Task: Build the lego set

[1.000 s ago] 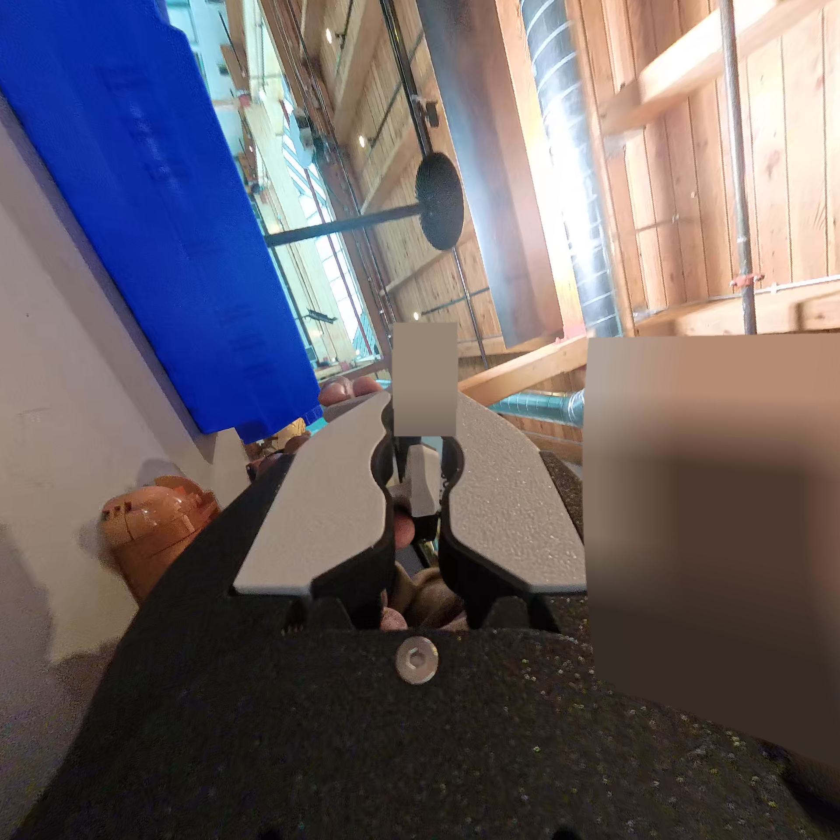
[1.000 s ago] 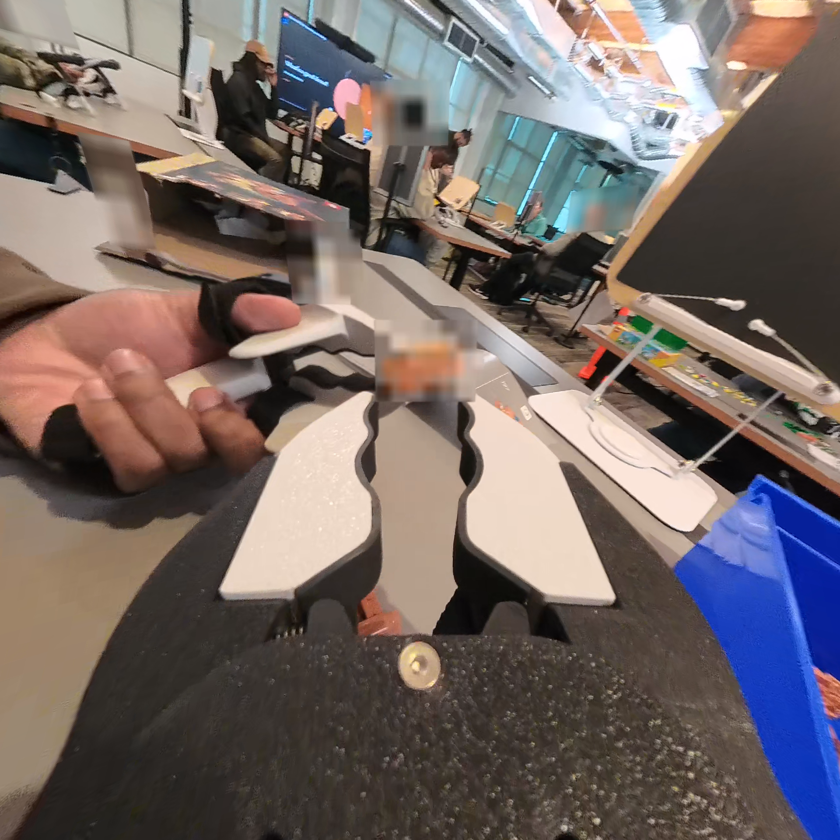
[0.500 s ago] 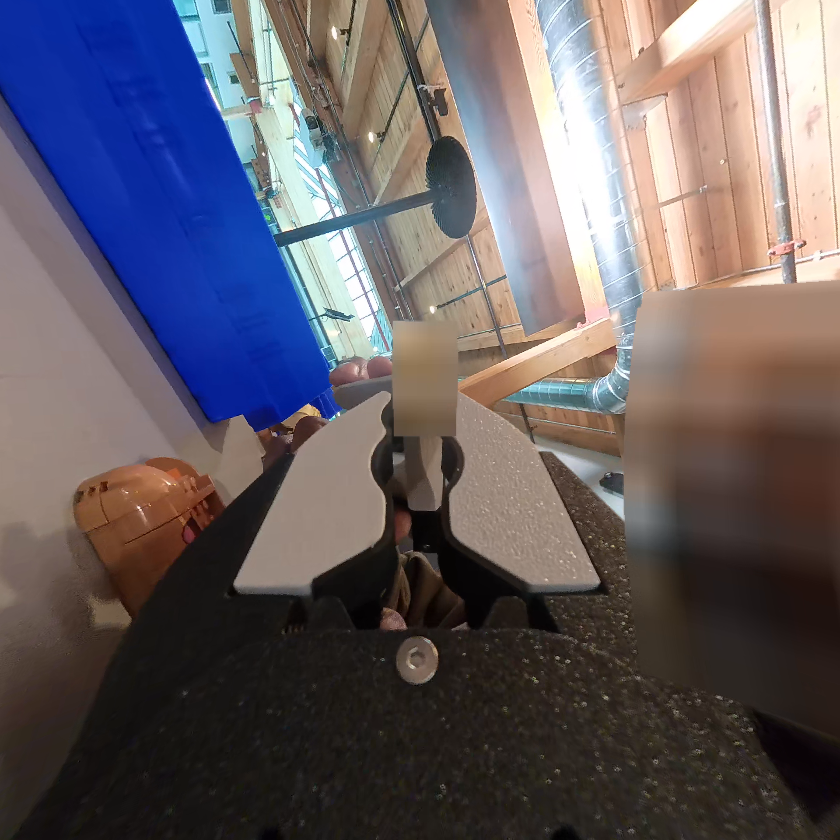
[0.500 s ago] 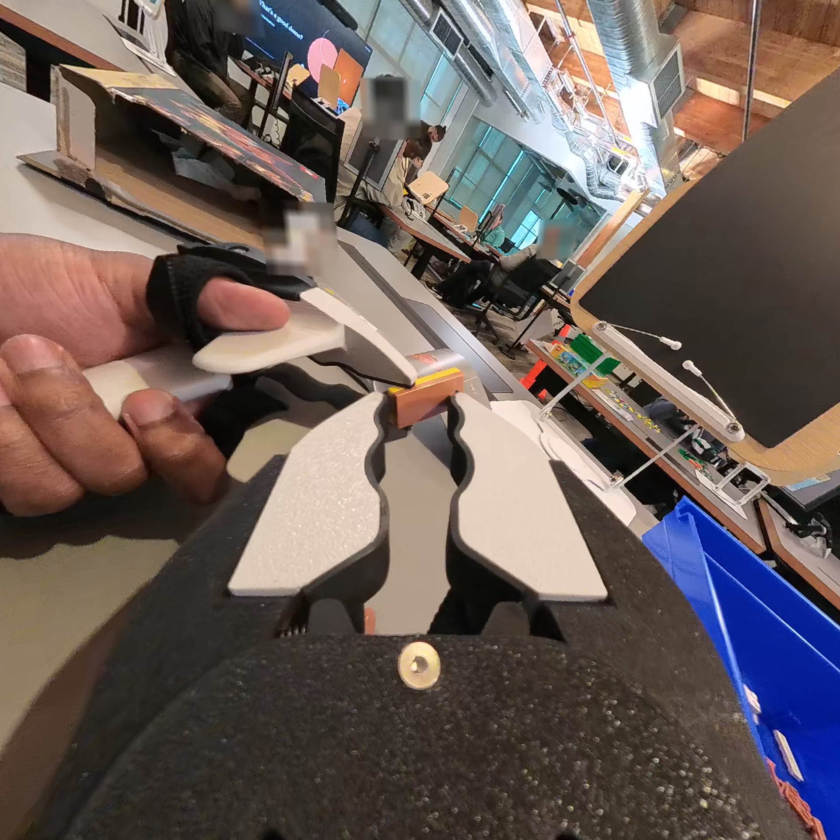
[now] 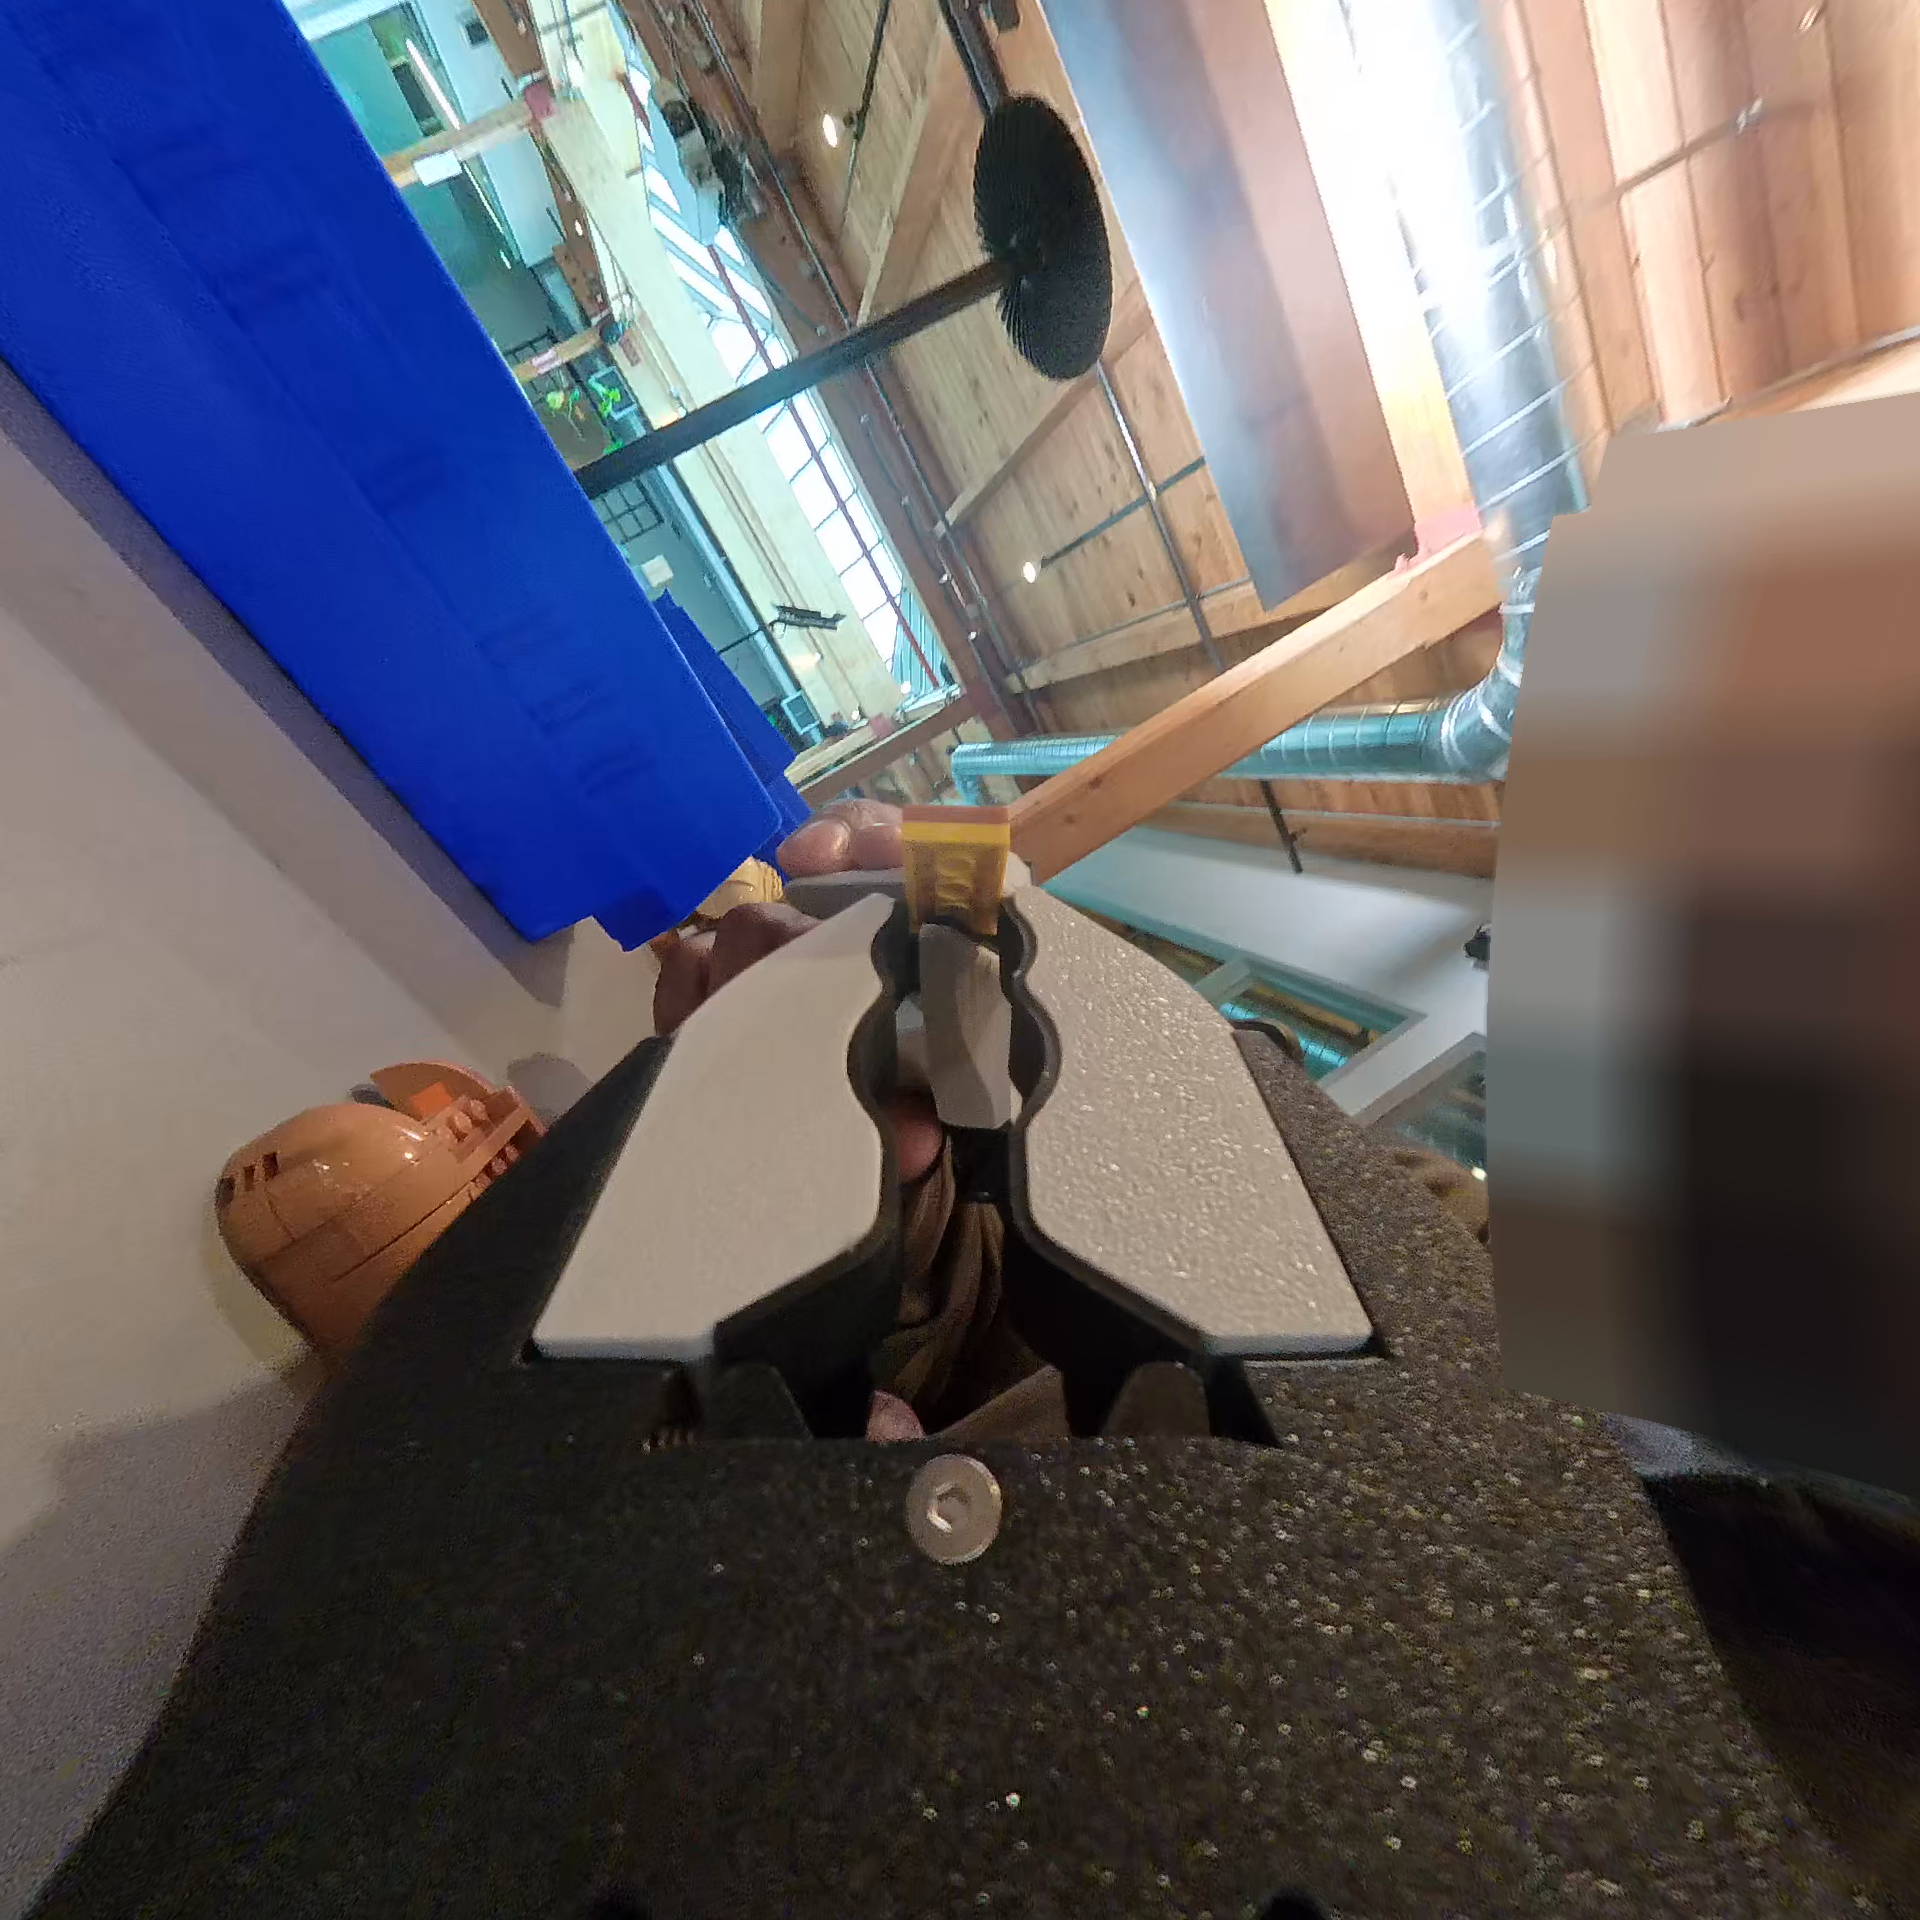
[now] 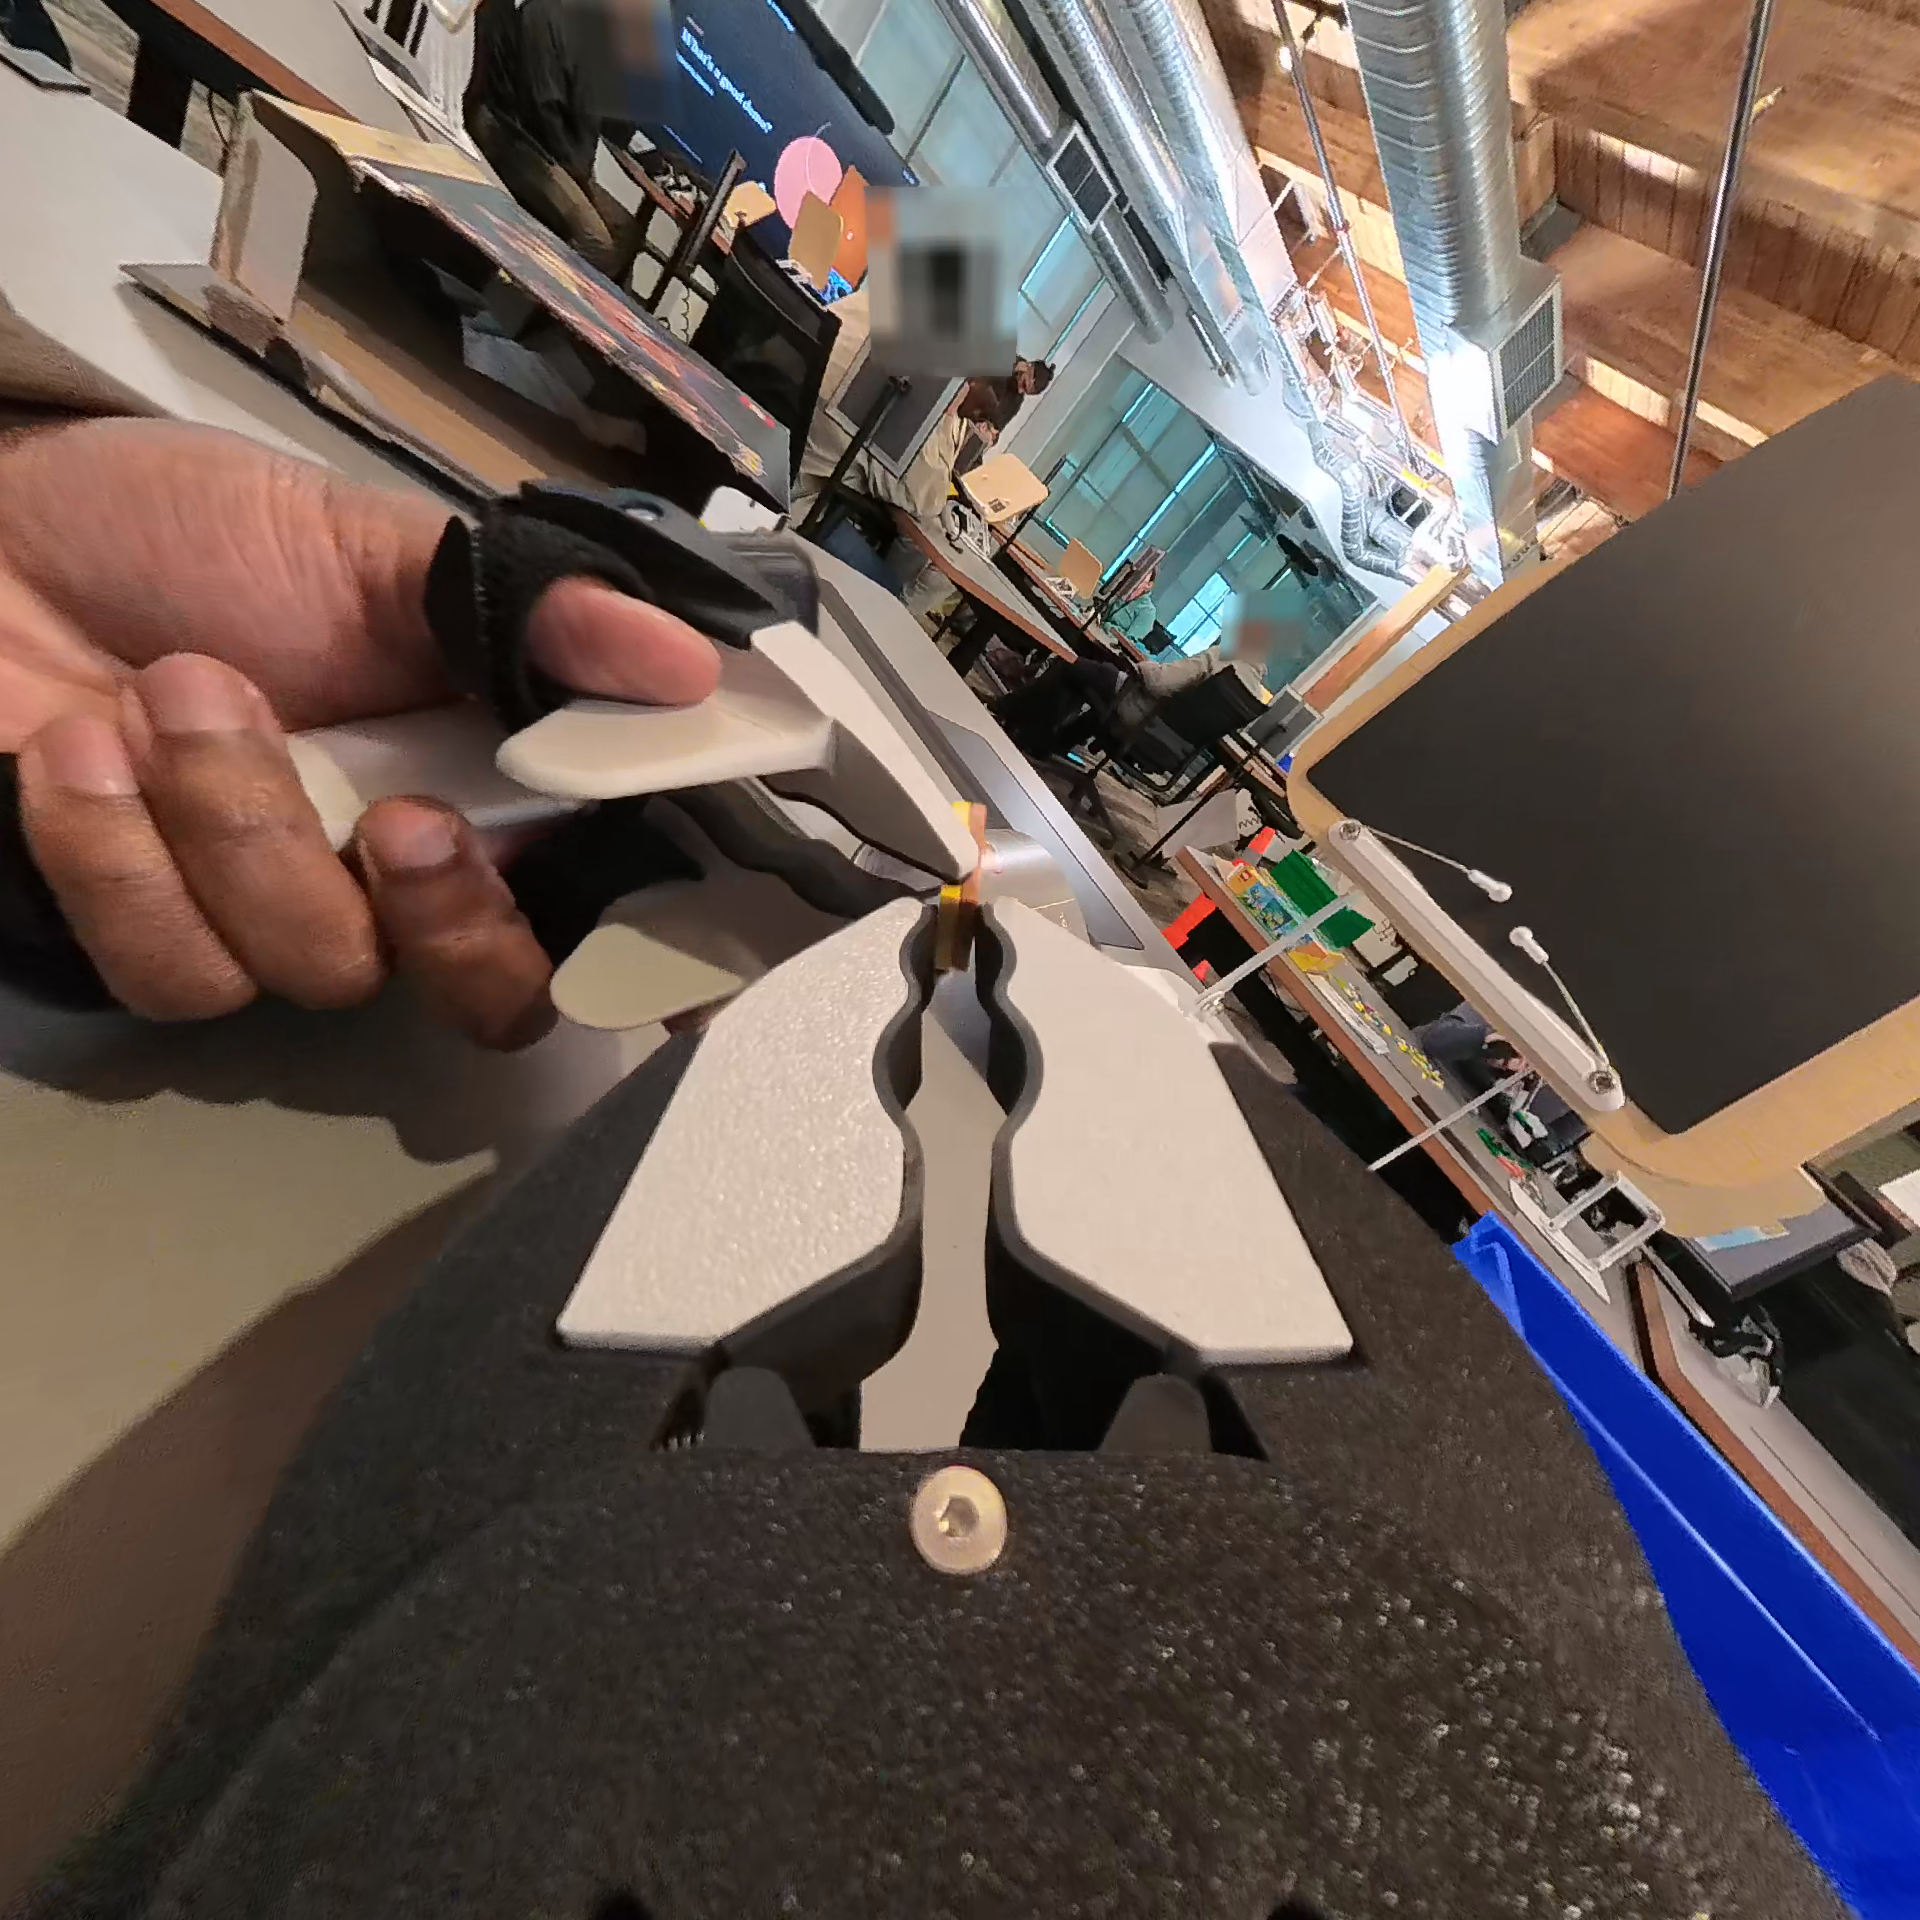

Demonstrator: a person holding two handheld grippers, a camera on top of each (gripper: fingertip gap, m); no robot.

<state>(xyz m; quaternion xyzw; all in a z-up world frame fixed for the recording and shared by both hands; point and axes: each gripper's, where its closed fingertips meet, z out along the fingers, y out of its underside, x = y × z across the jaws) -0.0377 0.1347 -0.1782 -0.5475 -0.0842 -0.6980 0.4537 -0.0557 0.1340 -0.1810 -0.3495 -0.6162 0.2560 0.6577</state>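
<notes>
Yellow-brown brick (image 6: 956, 928) pinched by right tool (image 6: 958, 925), left tool (image 5: 951, 914) gripping too

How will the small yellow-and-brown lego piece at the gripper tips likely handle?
The lego piece looks like hard, smooth plastic: probably rigid and light, but slippery. Caught only at the right gripper tips, it may twist or pop out under pressure.

Right gripper (image 6: 954, 940) narrowed onto yellow-brown brick (image 6: 954, 925); left gripper (image 6: 971, 847) tip now touching it
</notes>
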